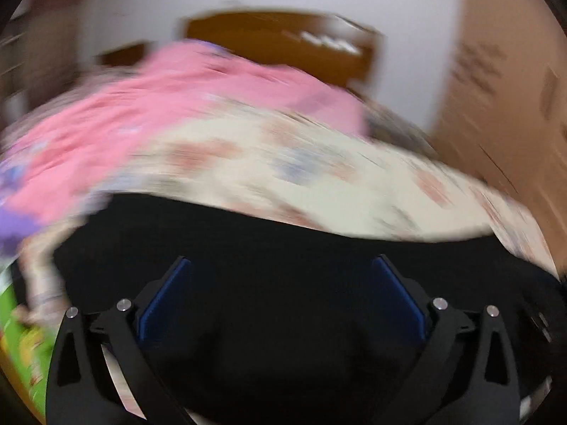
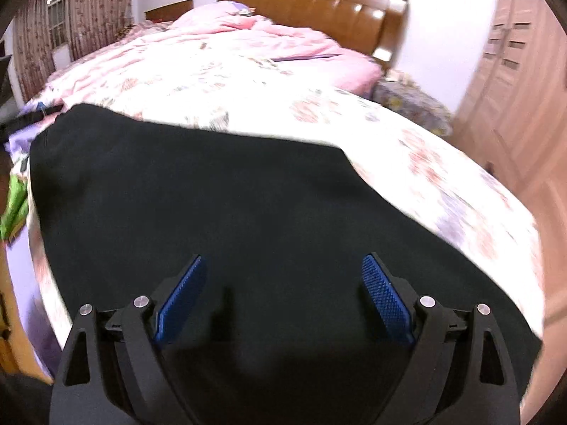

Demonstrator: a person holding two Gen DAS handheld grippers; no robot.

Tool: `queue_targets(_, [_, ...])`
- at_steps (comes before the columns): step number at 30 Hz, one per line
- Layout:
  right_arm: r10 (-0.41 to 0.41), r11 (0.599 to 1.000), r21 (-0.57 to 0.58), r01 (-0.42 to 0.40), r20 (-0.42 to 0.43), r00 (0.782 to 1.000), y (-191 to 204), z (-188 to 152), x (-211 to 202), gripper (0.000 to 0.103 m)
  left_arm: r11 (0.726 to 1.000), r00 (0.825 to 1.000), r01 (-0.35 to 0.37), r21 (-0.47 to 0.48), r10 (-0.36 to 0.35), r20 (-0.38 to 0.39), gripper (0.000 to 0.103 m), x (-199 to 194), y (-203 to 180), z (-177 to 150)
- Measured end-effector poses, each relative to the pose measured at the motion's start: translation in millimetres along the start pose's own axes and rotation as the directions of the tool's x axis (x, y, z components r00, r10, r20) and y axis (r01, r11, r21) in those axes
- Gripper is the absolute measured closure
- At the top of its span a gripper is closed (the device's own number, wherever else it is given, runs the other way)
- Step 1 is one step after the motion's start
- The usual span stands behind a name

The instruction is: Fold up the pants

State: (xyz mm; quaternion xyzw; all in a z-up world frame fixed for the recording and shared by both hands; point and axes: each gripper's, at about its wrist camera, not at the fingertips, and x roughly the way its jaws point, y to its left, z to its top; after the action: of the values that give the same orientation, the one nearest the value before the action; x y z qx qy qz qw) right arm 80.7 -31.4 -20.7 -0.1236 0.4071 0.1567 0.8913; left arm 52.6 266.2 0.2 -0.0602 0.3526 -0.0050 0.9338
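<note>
At the far left of the right wrist view hang flowery curtains (image 2: 35, 35) by a window. Next comes the bed (image 2: 443, 177), with a flowery sheet and a pink blanket (image 2: 248, 35) bunched up near the brown headboard (image 2: 319, 3). The black pants (image 2: 212, 194) lie spread flat on the near part of the bed, right under both grippers. The left gripper (image 1: 281, 297) hangs over the pants with its blue fingers (image 1: 164, 301) wide apart and nothing between them; that picture is very blurry. The right gripper (image 2: 283, 297) also hangs over the pants, its blue fingers (image 2: 182, 297) wide apart and holding nothing. At the far right stands a light wooden wardrobe (image 2: 514, 71).
</note>
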Motion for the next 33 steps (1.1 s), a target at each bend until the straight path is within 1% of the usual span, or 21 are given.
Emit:
queue_targets(1, [0.004, 1.000, -0.004, -0.004, 0.001, 1.000, 0.6, 7.3, 7.7, 0.016, 0.997, 0.999, 0.038, 0.069, -0.036, -0.040, 0.002, 17.9, -31.5, 2.2])
queue_targets(3, [0.007, 1.000, 0.003, -0.007, -0.007, 1.000, -1.6, 24.2, 26.2, 0.016, 0.987, 0.994, 0.078, 0.143, -0.067, -0.083, 0.002, 45.8, -76.0, 4.8])
queue_targets(6, [0.023, 1.000, 0.004, -0.023, -0.032, 0.999, -8.8, 32.6, 46.6, 0.016, 0.972, 0.984, 0.144, 0.185, -0.121, -0.132, 0.002, 75.3, -116.1, 7.9])
queue_targets(8, [0.022, 1.000, -0.005, -0.023, -0.081, 0.996, -16.4, 26.8, 62.2, 0.016, 0.964, 0.980, 0.148, 0.223, -0.113, -0.162, 0.002, 93.3, -131.2, 6.2])
queue_targets(9, [0.037, 0.999, 0.000, -0.037, -0.091, 0.995, -21.0, 21.7, 66.0, 0.016, 0.963, 0.981, 0.133, 0.236, -0.094, -0.170, 0.002, 101.2, -135.0, 5.9])
queue_targets(10, [0.075, 0.997, 0.024, -0.074, -0.050, 0.996, -28.3, 16.9, 63.8, 0.012, 0.961, 0.980, 0.109, 0.255, -0.061, -0.189, 0.002, 111.5, -137.8, 3.7])
queue_targets(11, [0.090, 0.996, 0.027, -0.089, -0.040, 0.995, -31.1, 15.4, 63.4, 0.011, 0.959, 0.980, 0.107, 0.261, -0.057, -0.191, 0.002, 113.9, -138.5, 3.5])
queue_targets(13, [0.088, 0.996, 0.024, -0.088, -0.037, 0.995, -28.3, 15.2, 63.9, 0.011, 0.958, 0.979, 0.114, 0.262, -0.065, -0.191, 0.001, 115.1, -134.5, 3.3])
queue_targets(15, [0.070, 0.998, 0.010, -0.070, -0.038, 0.997, -22.5, 15.5, 64.0, 0.011, 0.956, 0.981, 0.098, 0.275, -0.046, -0.190, 0.001, 120.2, -137.4, 2.7])
queue_targets(18, [0.010, 1.000, 0.022, -0.009, -0.039, 0.999, -23.0, 10.9, 50.5, 0.011, 0.954, 0.982, 0.085, 0.287, -0.031, -0.187, 0.001, 118.7, -139.5, 2.5])
queue_targets(20, [-0.015, 1.000, 0.023, 0.015, -0.024, 1.000, -30.1, 2.9, 40.5, 0.011, 0.956, 0.981, 0.090, 0.280, -0.037, -0.189, 0.001, 118.0, -138.7, 2.6])
queue_targets(22, [-0.054, 0.997, 0.051, 0.057, -0.061, 0.997, -49.9, -13.0, 39.4, 0.011, 0.955, 0.982, 0.086, 0.284, -0.033, -0.187, 0.001, 118.3, -139.3, 2.7])
queue_targets(23, [-0.030, 0.996, 0.079, 0.036, -0.067, 0.997, -58.6, -16.2, 40.8, 0.011, 0.955, 0.982, 0.085, 0.283, -0.033, -0.186, 0.001, 118.4, -139.6, 2.8])
queue_targets(24, [0.030, 0.987, 0.160, -0.020, -0.060, 0.998, -75.2, -20.6, 39.3, 0.011, 0.956, 0.982, 0.085, 0.281, -0.033, -0.185, 0.001, 118.8, -139.6, 2.8])
queue_targets(25, [0.003, 0.979, 0.205, 0.010, -0.062, 0.998, -86.1, -23.1, 35.7, 0.011, 0.956, 0.982, 0.083, 0.280, -0.032, -0.184, 0.001, 119.4, -139.9, 3.0])
queue_targets(26, [-0.041, 0.977, 0.207, 0.055, -0.071, 0.997, -90.8, -24.6, 30.6, 0.011, 0.957, 0.983, 0.082, 0.279, -0.031, -0.184, 0.001, 119.7, -140.1, 3.0])
queue_targets(27, [-0.055, 0.979, 0.194, 0.070, -0.080, 0.995, -92.5, -25.6, 24.5, 0.011, 0.957, 0.983, 0.081, 0.278, -0.030, -0.184, 0.001, 120.3, -140.2, 3.5])
queue_targets(29, [-0.047, 0.981, 0.184, 0.060, -0.070, 0.996, -96.9, -30.7, 4.8, 0.011, 0.956, 0.983, 0.078, 0.281, -0.027, -0.182, 0.001, 119.4, -140.7, 3.2])
queue_targets(30, [-0.053, 0.981, 0.186, 0.062, -0.056, 0.997, -101.2, -37.3, -7.9, 0.011, 0.956, 0.983, 0.078, 0.282, -0.026, -0.181, 0.001, 119.4, -140.9, 3.2])
queue_targets(31, [-0.068, 0.980, 0.184, 0.079, -0.064, 0.996, -105.2, -44.9, -15.3, 0.011, 0.956, 0.983, 0.079, 0.282, -0.027, -0.182, 0.001, 119.2, -140.1, 3.7])
queue_targets(33, [-0.127, 0.975, 0.168, 0.148, -0.133, 0.983, -114.6, -66.1, -17.4, 0.011, 0.956, 0.983, 0.079, 0.282, -0.028, -0.182, 0.001, 119.3, -140.2, 3.6])
